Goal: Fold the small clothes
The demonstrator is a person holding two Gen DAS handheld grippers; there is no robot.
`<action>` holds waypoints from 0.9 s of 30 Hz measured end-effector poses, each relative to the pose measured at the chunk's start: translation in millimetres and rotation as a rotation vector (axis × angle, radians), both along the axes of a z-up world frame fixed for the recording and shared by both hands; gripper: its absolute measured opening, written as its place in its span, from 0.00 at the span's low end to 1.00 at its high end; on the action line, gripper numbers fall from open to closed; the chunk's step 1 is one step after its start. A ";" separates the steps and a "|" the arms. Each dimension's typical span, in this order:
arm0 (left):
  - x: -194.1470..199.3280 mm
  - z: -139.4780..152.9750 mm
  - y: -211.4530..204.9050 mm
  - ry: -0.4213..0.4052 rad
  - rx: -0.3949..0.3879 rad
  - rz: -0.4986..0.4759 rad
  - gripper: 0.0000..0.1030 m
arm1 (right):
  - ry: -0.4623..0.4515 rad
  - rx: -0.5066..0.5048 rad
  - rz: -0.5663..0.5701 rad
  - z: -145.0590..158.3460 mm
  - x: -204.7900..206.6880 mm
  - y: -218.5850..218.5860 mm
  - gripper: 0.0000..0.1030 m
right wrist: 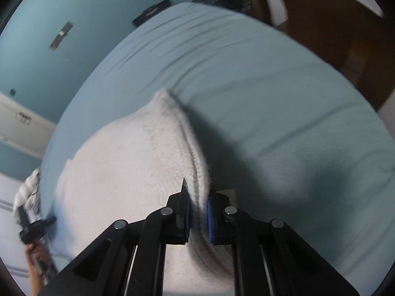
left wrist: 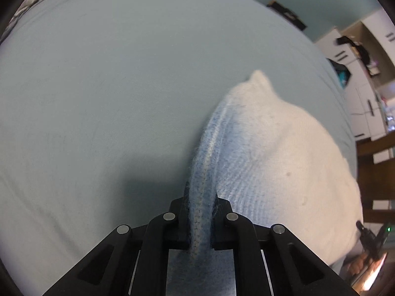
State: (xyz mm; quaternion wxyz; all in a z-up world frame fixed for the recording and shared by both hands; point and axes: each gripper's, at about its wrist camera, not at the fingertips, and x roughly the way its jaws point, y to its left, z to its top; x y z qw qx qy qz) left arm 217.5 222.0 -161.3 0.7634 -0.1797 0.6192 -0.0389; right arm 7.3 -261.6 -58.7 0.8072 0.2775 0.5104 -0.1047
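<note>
My left gripper [left wrist: 200, 212] is clamped tight on the blue-edged hem of the small knitted garment [left wrist: 276, 148], the ribbed border pinched between its two black jaws so that the fabric rises in a ridge straight out from the fingers. I hold it by this hem because the border is the firmest part of the knit and gives me a straight line to fold along. The garment itself, white with a pale blue band near the edge, lies spread to the right of that grip on the light blue bedsheet [left wrist: 111, 86], one small corner poking up at its far end. Further right, my right gripper [right wrist: 198, 215] is likewise closed on cloth: the white ribbed edge [right wrist: 195, 162] runs right between its jaws, with the blue pad of one finger pressing against it. From here the garment fans out to the left over the sheet, and I can see my other gripper at the far lower left, so the two grips sit at opposite ends. Holding both ends, I judge, lets me lift the piece evenly and lay one half over the other without bunching.
</note>
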 end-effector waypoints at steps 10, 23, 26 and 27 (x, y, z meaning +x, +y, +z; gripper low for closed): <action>-1.1 5.4 -50.0 -0.070 0.203 -0.136 0.13 | 0.214 0.048 -0.124 -61.3 38.1 -4.2 0.27; -82.2 59.5 -30.2 -0.051 -0.088 0.085 1.00 | 0.149 0.541 -0.339 -27.2 -24.4 38.3 0.96; -96.2 21.4 -47.7 0.122 -0.120 0.092 1.00 | 0.201 0.474 -0.355 -41.1 -15.2 48.6 0.96; -102.9 14.0 -49.6 0.168 -0.125 0.085 1.00 | 0.214 0.459 -0.381 -45.4 -10.3 47.6 0.96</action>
